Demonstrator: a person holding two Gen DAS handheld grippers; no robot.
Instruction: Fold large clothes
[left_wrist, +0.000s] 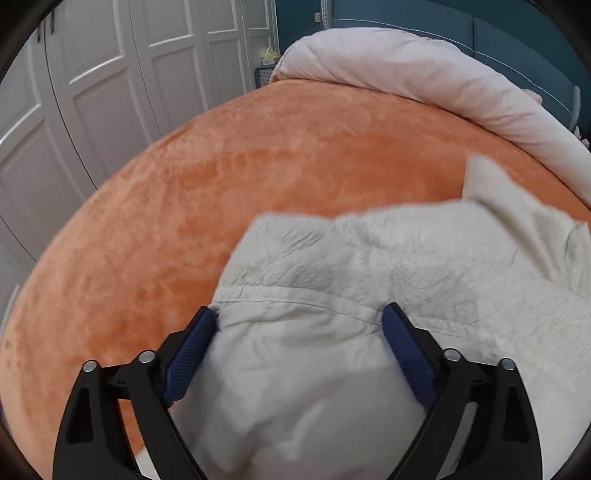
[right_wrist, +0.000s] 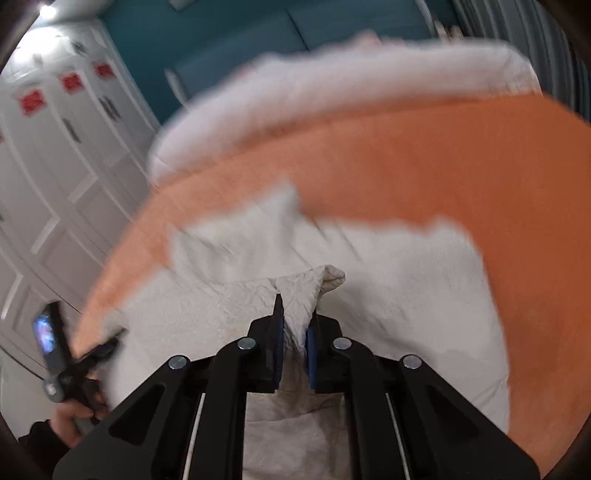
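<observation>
Spread across the middle of a bed (left_wrist: 258, 155) covered in an orange plush blanket (left_wrist: 192, 206), with a pale rolled duvet (left_wrist: 424, 74) at the far edge and white wardrobe doors (left_wrist: 92, 92) beyond. No bench here; only the soft bed as work surface, likely to give under pressure and to grip cloth a little through its pile.

Lying on that blanket: the cream garment (left_wrist: 332, 266), large, crinkled, thin-looking woven cloth, bunched in several layers with one flap raised toward the right of the left wrist view. Judged light, limp and quite unslippery; no stiffness to carry a fold, so apt to sag and drag wherever unsupported. Nothing fragile. Best taken at seams, hems or corners, where doubled cloth gives the pads something thick to bite; a stitched seam (left_wrist: 295, 299) runs right across between the left tool's fingers.

Left tool (left_wrist: 301, 317): spread wide over the garment, blue pads (left_wrist: 192, 350) resting at either side of a hump of cloth, pinching nothing.

Right tool (right_wrist: 295, 314): nearly closed, clamping a gathered ridge of the garment (right_wrist: 306, 291) between its pads, a small folded tip poking out past the fingertips. Heavy blur in this view, so fine detail of the far cloth unreadable.

At lower left of the right wrist view, a hand (right_wrist: 70, 413) gripping the handle of the other tool.
</observation>
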